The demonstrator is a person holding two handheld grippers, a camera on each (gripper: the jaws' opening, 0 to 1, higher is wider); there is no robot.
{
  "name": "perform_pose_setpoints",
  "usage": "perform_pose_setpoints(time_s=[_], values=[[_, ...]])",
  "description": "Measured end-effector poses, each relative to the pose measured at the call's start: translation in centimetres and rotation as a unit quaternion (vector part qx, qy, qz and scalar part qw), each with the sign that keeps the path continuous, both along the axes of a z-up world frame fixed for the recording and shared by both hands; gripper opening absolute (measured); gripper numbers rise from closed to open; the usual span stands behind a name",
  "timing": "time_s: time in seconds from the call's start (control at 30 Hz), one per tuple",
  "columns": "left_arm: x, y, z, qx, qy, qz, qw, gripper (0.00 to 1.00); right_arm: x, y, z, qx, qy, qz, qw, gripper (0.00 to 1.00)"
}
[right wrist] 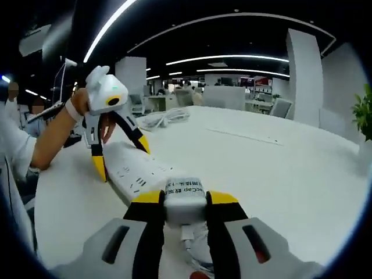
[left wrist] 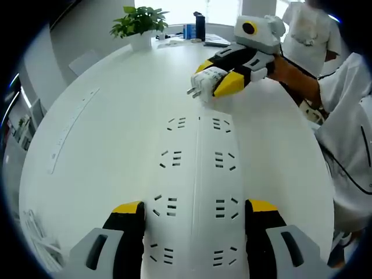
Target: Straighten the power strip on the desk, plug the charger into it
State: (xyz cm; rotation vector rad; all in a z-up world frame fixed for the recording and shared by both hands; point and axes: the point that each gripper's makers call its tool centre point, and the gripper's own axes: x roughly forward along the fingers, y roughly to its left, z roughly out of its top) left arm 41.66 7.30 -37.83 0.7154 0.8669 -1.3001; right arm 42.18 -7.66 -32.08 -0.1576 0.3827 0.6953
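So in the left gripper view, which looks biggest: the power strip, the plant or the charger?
1. power strip, though it is nearest the camera
2. plant, far away
3. charger, in the right gripper; close to the plant, so unsure

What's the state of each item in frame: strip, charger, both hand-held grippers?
power strip: flat on the desk, sockets up and empty, between the left jaws
charger: unplugged, prongs bare, above the strip's far end
left hand-held gripper: jaws straddling the strip; grip unclear
right hand-held gripper: shut on the charger
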Motion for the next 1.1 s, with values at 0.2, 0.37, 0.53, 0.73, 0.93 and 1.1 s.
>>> perform_pose_setpoints(time_s=[0.2, 0.37, 0.53, 0.73, 0.93, 1.1], values=[[0.0, 0.0, 0.1, 0.000, 0.000, 0.000, 1.0000, 0.71, -1.3, 1.9, 2.9, -0.014, 0.059, 0.038, 0.9974, 0.27], [-0.1, 0.1, 0.1, 0.000, 0.000, 0.000, 1.0000, 0.71, -2.0, 3.6, 3.4, -0.053, 0.117, 0.076, 0.9888, 0.27], [-0.1, 0.1, 0.1, -0.001, 0.000, -0.001, 1.0000, 0.71, -2.5, 4.7, 2.5, -0.088, 0.186, 0.098, 0.9736, 0.27], [-0.2, 0.0, 0.1, -0.002, 0.000, -0.001, 1.0000, 0.71, -3.4, 5.4, 0.3, -0.117, 0.244, 0.103, 0.9571, 0.27], [-0.1, -0.1, 0.0, -0.002, 0.000, -0.001, 1.0000, 0.71, -3.6, 5.3, -0.8, -0.140, 0.270, 0.093, 0.9482, 0.27], [-0.2, -0.2, 0.0, -0.001, 0.000, -0.002, 1.0000, 0.71, -3.1, 5.1, -0.7, -0.138, 0.280, 0.081, 0.9465, 0.27]])
